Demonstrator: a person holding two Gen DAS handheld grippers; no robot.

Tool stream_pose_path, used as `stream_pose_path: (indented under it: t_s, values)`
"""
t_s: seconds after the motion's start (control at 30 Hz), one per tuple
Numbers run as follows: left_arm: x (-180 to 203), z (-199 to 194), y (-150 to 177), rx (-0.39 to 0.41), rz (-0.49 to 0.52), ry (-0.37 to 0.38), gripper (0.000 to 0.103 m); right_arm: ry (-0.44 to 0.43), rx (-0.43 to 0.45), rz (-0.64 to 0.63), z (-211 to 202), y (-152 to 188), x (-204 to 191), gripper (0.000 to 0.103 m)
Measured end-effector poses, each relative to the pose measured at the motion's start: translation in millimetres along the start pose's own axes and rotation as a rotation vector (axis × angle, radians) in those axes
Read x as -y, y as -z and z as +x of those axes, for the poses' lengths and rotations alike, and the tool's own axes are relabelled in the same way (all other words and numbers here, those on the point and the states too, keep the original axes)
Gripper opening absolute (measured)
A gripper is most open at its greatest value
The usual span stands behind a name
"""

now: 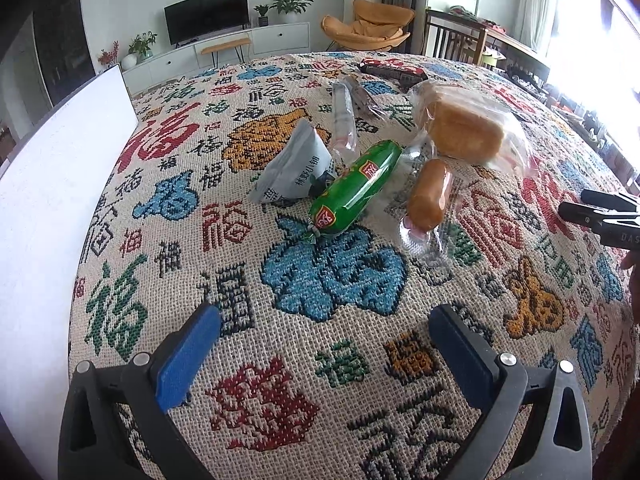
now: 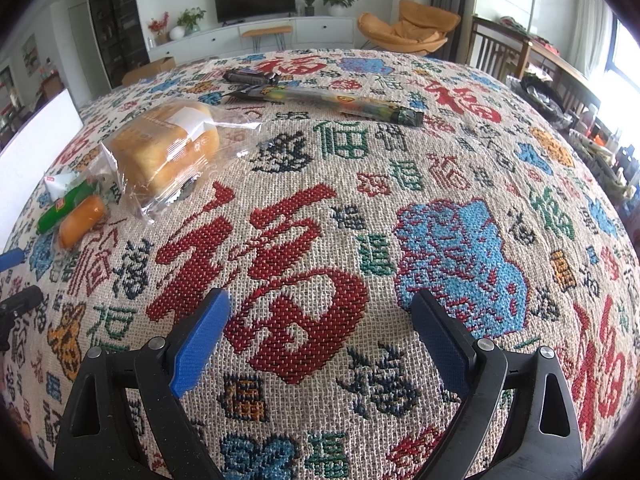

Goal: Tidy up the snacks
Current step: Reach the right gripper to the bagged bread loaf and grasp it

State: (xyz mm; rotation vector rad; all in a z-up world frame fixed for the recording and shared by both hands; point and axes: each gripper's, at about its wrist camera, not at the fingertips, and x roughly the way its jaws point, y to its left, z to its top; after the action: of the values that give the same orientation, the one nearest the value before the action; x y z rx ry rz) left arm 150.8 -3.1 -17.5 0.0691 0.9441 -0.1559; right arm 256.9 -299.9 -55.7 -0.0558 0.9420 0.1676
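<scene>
Both the left gripper and the right gripper hover wide open and empty over the desk; the green sausage, mid-pile, looks light, slick: clamp its firm middle.

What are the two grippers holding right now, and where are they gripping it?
Nothing. The left gripper and right gripper are both open over the cloth, short of the snacks.

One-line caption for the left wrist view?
Open left tongs hover over patterned cloth facing green sausage and bread.
</scene>
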Motion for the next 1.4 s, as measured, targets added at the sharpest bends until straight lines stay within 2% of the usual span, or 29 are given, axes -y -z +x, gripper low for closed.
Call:
stream_pose_path:
  t_s: [0.07,0.1,0.2,0.27,0.33,0.4,0.43,0.47,0.57,0.6,0.67,0.7,0.83,0.93,1.1,1.2,1.3,1.33,1.4]
  values:
    - [0,0,0,0.0,0.0,0.0,0.103,-0.064,-0.058,-0.085,4,-18,-5,0.092]
    - [0,0,0,0.0,-0.001,0.0,0.103,-0.098,-0.049,-0.122,1,-30,-8,0.092]
    - [0,0,0,0.0,0.0,0.0,0.103,-0.175,0.068,-0.285,-23,-73,-33,0.093]
    - [0,0,0,0.001,-0.001,0.001,0.103,-0.215,0.068,-0.416,-23,-98,-58,0.093]
    - [0,0,0,0.001,-0.002,0.002,0.103,-0.195,-0.014,-0.536,-3,-118,-83,0.093]
    - [0,0,0,0.001,-0.005,0.004,0.103,-0.112,-0.078,-0.632,23,-127,-104,0.093]
    - [0,0,0,0.002,-0.006,0.006,0.103,-0.112,-0.099,-0.648,34,-131,-111,0.093]
    - [-1,0,0,0.003,-0.008,0.008,0.103,-0.169,-0.113,-0.611,42,-137,-114,0.093]
    - [-1,0,0,0.004,-0.012,0.013,0.103,-0.23,-0.186,-0.428,65,-145,-114,0.093]
    - [-2,0,0,0.005,-0.014,0.015,0.103,-0.225,-0.2,-0.38,71,-143,-115,0.093]
    - [-2,0,0,0.006,-0.017,0.02,0.103,-0.186,-0.168,-0.354,68,-133,-120,0.09]
    - [-3,0,0,0.007,-0.018,0.021,0.103,-0.162,-0.141,-0.345,62,-128,-119,0.079]
    - [-4,0,0,0.006,-0.017,0.02,0.103,-0.153,-0.094,-0.191,31,-114,-88,0.077]
    - [-4,0,0,0.004,-0.014,0.016,0.103,-0.132,-0.083,-0.094,-3,-84,-53,0.078]
    - [-2,1,0,0.002,-0.008,0.009,0.103,-0.046,-0.08,-0.135,-16,-25,-31,0.08]
    - [-1,1,0,0.001,-0.007,0.007,0.103,-0.05,-0.002,-0.128,-19,-11,-25,0.083]
    - [1,1,0,-0.002,-0.003,0.0,0.103,-0.018,0.039,-0.096,-7,0,-26,0.092]
    - [1,1,0,-0.002,-0.003,0.001,0.103,-0.002,0.011,-0.098,0,2,-28,0.094]
    - [0,1,-1,-0.003,-0.004,0.001,0.103,-0.009,0.015,-0.08,-1,0,-25,0.094]
